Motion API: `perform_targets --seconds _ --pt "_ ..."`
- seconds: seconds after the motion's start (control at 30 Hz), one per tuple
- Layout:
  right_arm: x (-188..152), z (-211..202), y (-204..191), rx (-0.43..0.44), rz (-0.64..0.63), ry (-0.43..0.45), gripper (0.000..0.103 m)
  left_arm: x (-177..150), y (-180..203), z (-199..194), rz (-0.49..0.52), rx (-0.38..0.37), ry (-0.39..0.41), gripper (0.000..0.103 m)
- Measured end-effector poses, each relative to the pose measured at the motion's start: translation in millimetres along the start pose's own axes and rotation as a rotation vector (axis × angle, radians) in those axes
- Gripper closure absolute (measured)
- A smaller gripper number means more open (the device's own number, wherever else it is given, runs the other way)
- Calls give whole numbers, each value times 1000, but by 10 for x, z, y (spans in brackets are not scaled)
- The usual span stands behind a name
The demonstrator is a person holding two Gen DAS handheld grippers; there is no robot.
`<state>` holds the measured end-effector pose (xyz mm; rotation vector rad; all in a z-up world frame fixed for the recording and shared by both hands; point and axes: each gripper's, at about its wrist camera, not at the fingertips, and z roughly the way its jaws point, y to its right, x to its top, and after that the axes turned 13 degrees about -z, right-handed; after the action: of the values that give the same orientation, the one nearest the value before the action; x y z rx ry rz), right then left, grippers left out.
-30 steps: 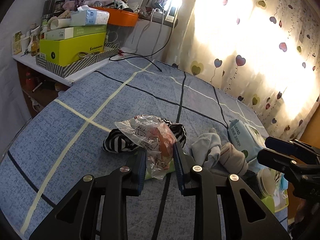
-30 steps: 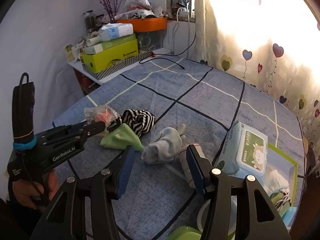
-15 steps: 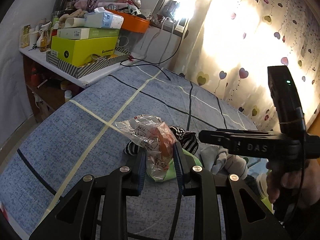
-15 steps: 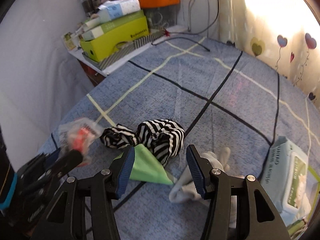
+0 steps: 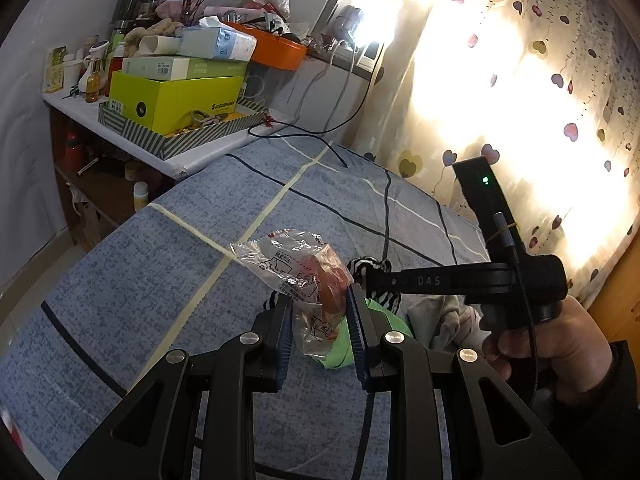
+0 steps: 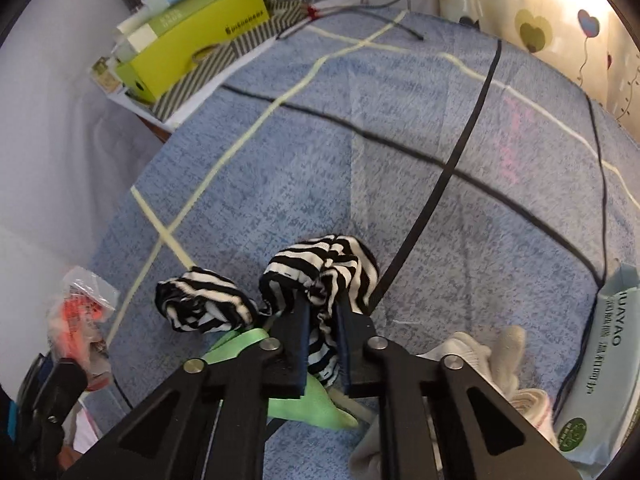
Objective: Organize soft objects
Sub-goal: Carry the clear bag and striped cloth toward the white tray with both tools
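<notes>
My left gripper [image 5: 319, 314] is shut on a clear plastic packet [image 5: 304, 268] with something orange-red inside, held above the blue checked bed cover [image 5: 160, 272]. In the right wrist view my right gripper [image 6: 322, 307] has its jaws pinched on the black-and-white striped cloth [image 6: 320, 264], which lies bunched in two lumps on the cover. A green cloth [image 6: 304, 404] lies under and just near of the striped one. Pale socks [image 6: 488, 356] sit to the right. The packet [image 6: 78, 304] shows again at the far left.
A wet-wipes pack [image 6: 604, 364] lies at the right edge of the cover. A side shelf [image 5: 160, 156] beyond the bed bears a striped tray with yellow-green boxes [image 5: 176, 100] and an orange tub [image 5: 276, 50]. A black cable [image 5: 304, 136] trails onto the cover. A heart-print curtain [image 5: 520, 100] hangs behind.
My right gripper came down and leftward over the striped cloth and its jaws went from wide open to pinched on it. The left gripper kept hold of the packet and barely moved.
</notes>
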<state>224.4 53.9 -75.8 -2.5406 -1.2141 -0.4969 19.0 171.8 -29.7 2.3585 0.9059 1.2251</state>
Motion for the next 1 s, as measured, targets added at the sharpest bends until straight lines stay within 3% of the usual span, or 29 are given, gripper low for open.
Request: perform_targets --seconds 0.43,1.0 --pt "-237 -896 -59 -27 -39 211 95 -61 302 -106 55 -20 7 77" --pt "-1007 -1844 -229 -46 -58 400 95 -288 885 -317 168 -79 1 77"
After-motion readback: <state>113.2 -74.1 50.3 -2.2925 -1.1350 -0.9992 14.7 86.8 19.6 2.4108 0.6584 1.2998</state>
